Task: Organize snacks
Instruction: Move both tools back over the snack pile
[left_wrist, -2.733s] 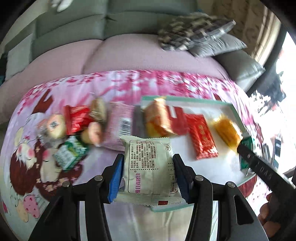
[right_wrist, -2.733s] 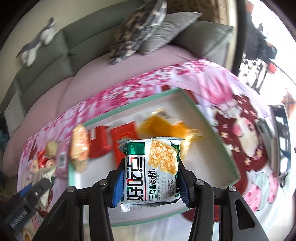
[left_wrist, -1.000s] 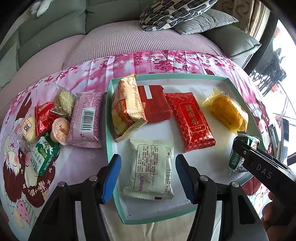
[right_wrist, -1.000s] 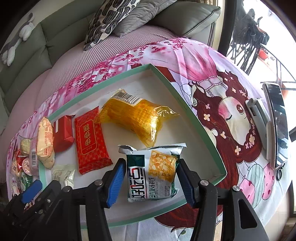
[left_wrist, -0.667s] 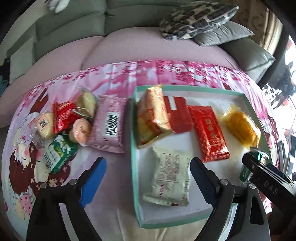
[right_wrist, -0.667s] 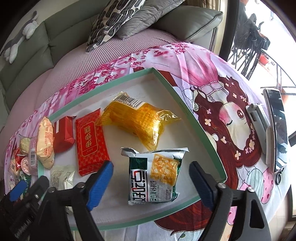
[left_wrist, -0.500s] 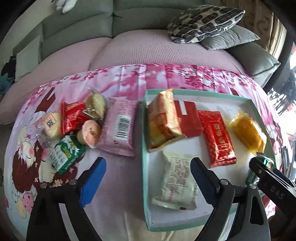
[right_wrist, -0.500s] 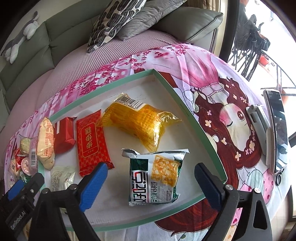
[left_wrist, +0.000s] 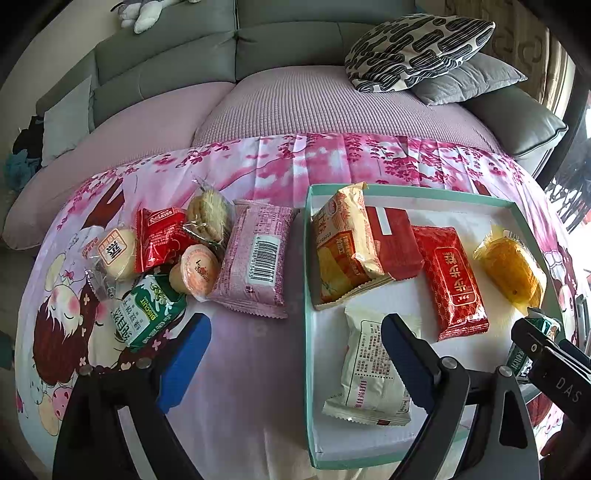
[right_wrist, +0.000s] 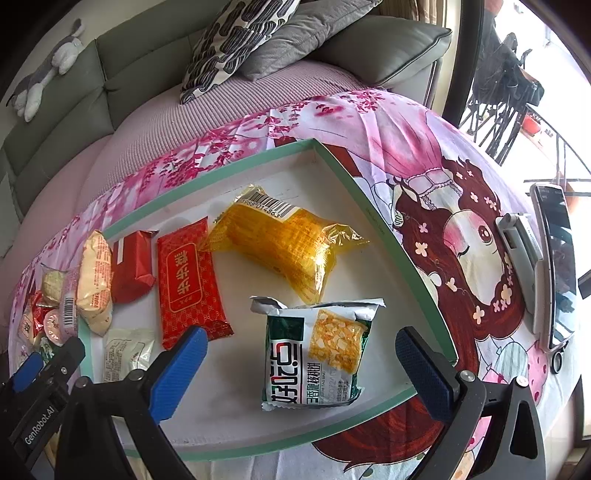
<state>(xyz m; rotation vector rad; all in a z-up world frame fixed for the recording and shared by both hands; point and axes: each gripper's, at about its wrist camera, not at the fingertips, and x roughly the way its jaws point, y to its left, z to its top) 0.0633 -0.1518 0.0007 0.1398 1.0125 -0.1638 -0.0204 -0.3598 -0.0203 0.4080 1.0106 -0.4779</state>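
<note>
Pink cloth (left_wrist: 258, 343) carries the tray (right_wrist: 373, 218); left gripper (left_wrist: 295, 343) and right gripper (right_wrist: 301, 363) have just been opening, both spread, green packet (right_wrist: 314, 354) lying loose between the right's jaws

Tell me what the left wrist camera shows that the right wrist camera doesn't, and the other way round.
Only the left wrist view shows the green biscuit pack and the red pack clearly, in the loose pile outside the tray. Only the right wrist view shows the phone on the cloth and the whole front of the green-and-white snack bag. Both show the tray, the yellow pack, the red pack with gold print, the white pack, and both tools open: left tool, right tool.
</note>
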